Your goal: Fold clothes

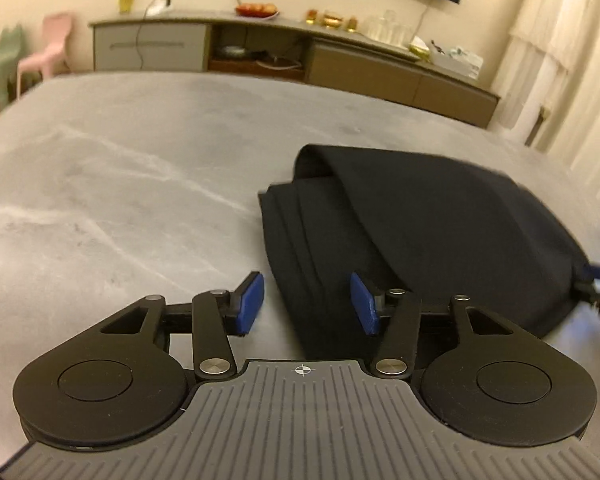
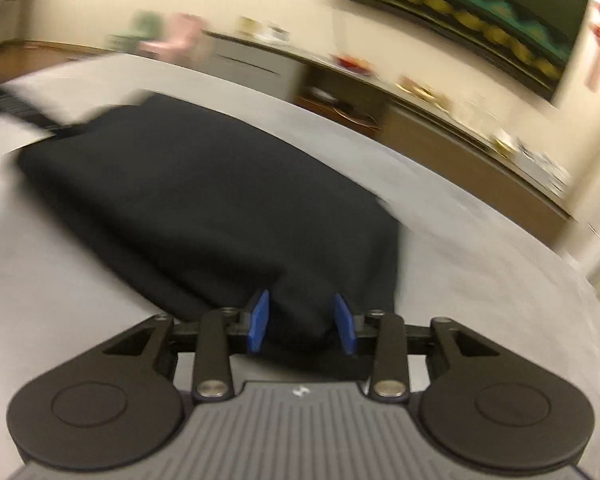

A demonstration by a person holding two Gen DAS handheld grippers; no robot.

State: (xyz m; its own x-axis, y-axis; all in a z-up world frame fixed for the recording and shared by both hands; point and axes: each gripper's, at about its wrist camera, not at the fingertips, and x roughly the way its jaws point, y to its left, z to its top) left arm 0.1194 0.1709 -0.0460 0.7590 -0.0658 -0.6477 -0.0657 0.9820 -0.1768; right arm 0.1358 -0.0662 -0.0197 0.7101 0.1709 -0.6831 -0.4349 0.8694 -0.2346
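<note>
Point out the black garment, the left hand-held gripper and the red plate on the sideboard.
black garment [image 1: 440, 232]: left wrist view, on its folded-over top layer.
left hand-held gripper [image 1: 307, 306]: left wrist view, midway between its blue fingertips.
red plate [image 1: 257, 10]: left wrist view, on its near rim.
</note>
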